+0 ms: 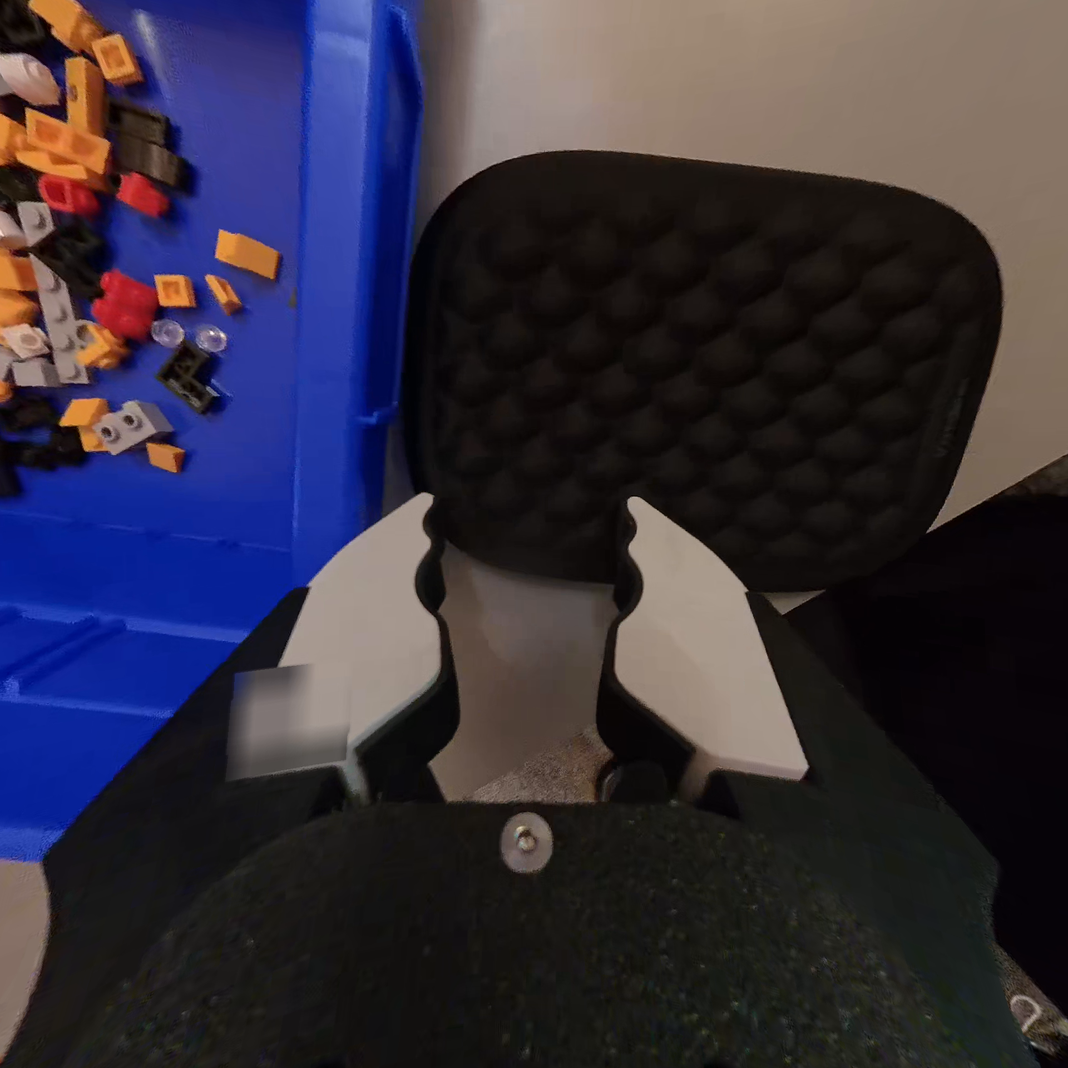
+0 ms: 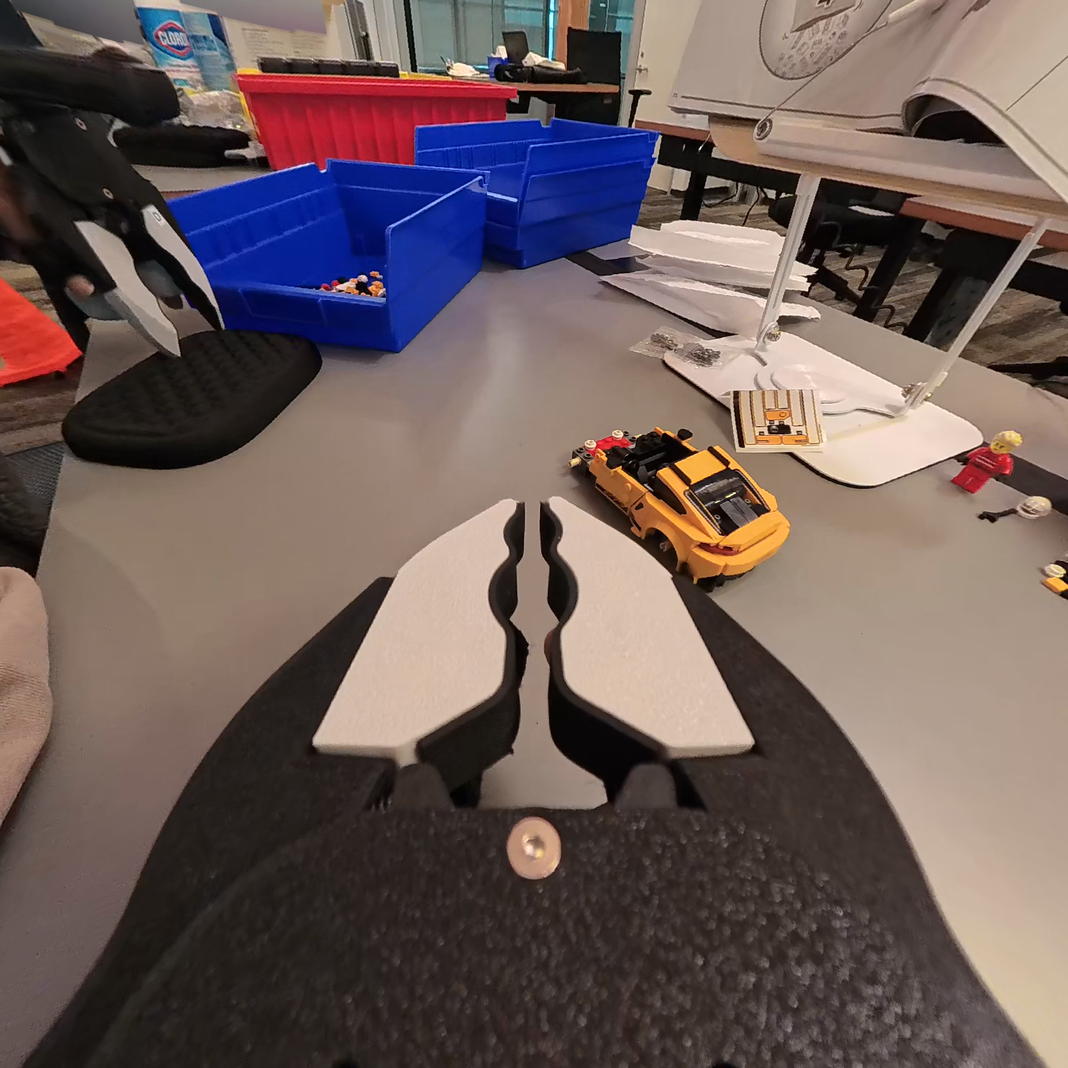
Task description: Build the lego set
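A part-built yellow lego car (image 2: pixel 682 503) stands on the grey table (image 2: pixel 404 462), just right of and beyond my right gripper (image 2: pixel 533 504). The right gripper's jaws are almost together with nothing between them. My left gripper (image 1: pixel 531 508) is open and empty, hovering over a black dimpled pad (image 1: pixel 711 358). To its left is a blue bin (image 1: pixel 243 520) holding loose lego pieces (image 1: pixel 75 260) in orange, black, red and grey. The right wrist view shows the left gripper (image 2: pixel 196 338) above the pad (image 2: pixel 191 393), beside the bin (image 2: pixel 347 254).
A red minifigure (image 2: pixel 982 462), a sticker sheet (image 2: pixel 777 419) and small loose parts (image 2: pixel 1034 508) lie at the right. A white stand (image 2: pixel 838 404) holds a booklet. Torn paper bags (image 2: pixel 711 271), stacked blue bins (image 2: pixel 537 185) and a red bin (image 2: pixel 375 115) sit behind. Left tips to right tips: about 40 centimetres. From my right tips it is roughly 30 centimetres to the red minifigure (image 2: pixel 982 462); from my left, 60 centimetres.
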Demonstrator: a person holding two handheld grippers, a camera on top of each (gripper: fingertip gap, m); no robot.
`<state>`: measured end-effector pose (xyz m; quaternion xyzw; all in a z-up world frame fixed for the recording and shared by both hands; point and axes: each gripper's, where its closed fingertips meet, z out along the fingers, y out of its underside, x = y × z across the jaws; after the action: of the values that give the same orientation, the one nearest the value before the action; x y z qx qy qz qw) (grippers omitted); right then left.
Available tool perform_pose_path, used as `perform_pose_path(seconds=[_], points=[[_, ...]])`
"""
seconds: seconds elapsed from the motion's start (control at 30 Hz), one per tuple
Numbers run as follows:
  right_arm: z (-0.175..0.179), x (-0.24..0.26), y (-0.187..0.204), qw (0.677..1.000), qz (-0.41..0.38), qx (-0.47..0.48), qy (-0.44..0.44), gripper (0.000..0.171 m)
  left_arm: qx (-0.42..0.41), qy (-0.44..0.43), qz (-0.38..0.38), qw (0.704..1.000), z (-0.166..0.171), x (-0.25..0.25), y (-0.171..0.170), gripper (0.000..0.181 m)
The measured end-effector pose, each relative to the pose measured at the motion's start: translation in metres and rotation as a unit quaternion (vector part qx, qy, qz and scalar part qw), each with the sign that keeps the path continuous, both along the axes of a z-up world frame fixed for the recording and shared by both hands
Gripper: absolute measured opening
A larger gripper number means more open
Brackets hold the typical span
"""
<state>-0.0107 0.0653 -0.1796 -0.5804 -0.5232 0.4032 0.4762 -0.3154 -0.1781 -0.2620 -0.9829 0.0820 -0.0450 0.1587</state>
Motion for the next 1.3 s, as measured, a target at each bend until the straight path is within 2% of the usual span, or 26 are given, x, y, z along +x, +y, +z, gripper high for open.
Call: perform_pose_path(seconds=[0.13,0.27,0.87,1.07,1.2,1.3], points=[[-0.001,0.0,0.001,1.0,-0.002,-0.004,-0.001,0.004,0.026,-0.06,0.033,0.997,0.002,0.001,0.003,0.056],[-0.002,-0.001,0.001,1.0,0.001,-0.006,-0.004,0.004,0.033,-0.069,0.035,0.996,0.0,0.002,0.005,0.056],[0.0,-0.001,-0.001,1.0,0.003,0.002,-0.001,0.004,0.022,0.003,-0.014,1.0,-0.004,0.003,0.004,0.044],[0.0,-0.001,-0.001,1.0,0.003,0.001,-0.001,0.004,0.016,0.013,-0.03,0.999,-0.003,0.009,0.004,0.043],[0.0,-0.001,-0.001,1.0,0.004,0.001,0.0,0.004,0.019,-0.007,-0.071,0.997,-0.002,0.028,0.006,0.043],[0.0,-0.001,-0.001,1.0,0.005,0.001,0.001,0.004,0.008,-0.01,-0.065,0.998,0.0,0.028,0.008,0.044]])
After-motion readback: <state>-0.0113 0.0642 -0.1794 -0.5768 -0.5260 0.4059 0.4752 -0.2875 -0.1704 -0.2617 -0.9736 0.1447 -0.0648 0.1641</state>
